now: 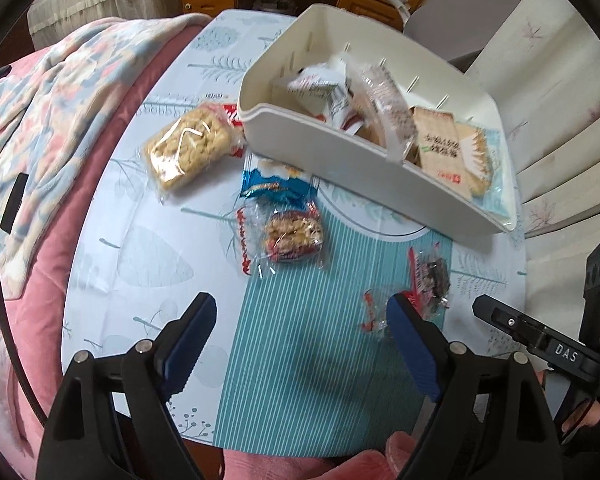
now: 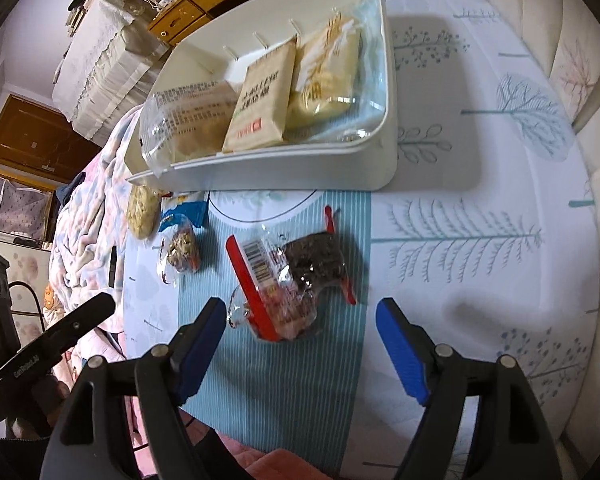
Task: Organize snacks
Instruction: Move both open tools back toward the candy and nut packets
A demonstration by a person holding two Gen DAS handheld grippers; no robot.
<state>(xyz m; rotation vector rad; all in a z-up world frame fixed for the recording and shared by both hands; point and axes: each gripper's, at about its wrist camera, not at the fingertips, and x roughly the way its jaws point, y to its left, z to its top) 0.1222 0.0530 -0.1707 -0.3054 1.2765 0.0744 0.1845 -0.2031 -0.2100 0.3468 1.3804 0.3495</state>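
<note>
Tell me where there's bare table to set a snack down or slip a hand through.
Bare cloth lies right of the dark snack packet, below the white bin. Another patch sits below the large puffed-snack bag, beside the blanket. It is crowded along the bin's front, around the blue packet and the nut packet.

Snack packets (image 1: pixel 294 236) lie on table (image 2: pixel 480 280); bin (image 1: pixel 352 156) behind them.

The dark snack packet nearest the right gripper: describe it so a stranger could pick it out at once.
Start at the white bin on the tree-print tablecloth. Come toward the open right gripper, onto the teal striped patch. The dark snack packet lies there in clear wrap with red edges and a barcode; the other loose packets hold pale or golden pieces.
</note>
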